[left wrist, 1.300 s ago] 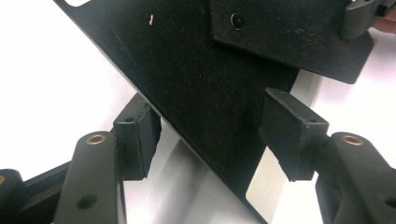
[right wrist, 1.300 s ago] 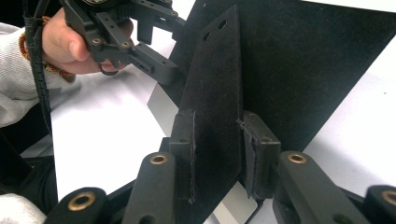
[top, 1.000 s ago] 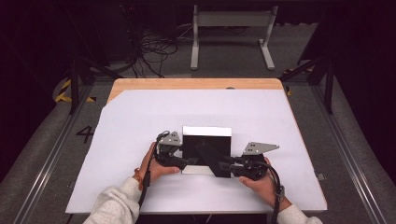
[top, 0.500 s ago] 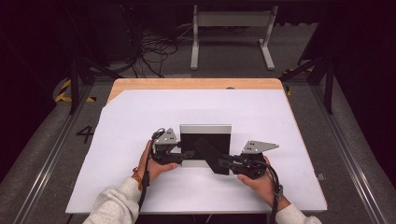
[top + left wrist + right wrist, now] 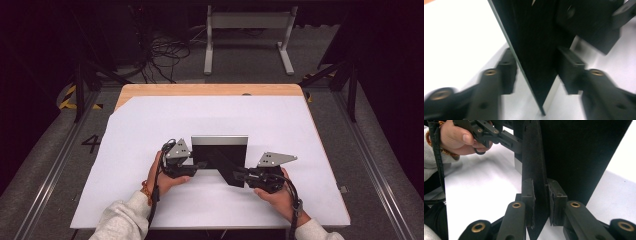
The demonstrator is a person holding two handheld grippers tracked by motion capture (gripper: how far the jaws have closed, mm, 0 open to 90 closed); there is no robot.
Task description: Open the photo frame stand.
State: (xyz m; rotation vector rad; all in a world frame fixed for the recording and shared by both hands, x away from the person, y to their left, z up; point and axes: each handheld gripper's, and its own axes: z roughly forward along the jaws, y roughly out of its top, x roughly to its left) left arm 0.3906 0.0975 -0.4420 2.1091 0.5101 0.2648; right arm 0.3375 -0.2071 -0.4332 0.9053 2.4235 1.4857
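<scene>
Meanwhile, both grippers work a black photo frame (image 5: 220,155) standing near the table's (image 5: 300,125) middle.
Right gripper (image 5: 541,202) pinches its stand flap (image 5: 535,170) at five o'clock; left gripper (image 5: 536,72) straddles the panel edge at nine, jaws apart. Uneven pulling could topple it.

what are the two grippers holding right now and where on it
Both hold the black picture frame. The right gripper is shut on the frame's fold-out back stand. The left gripper straddles the frame's left edge, with gaps at both pads, so not clamped.
</scene>
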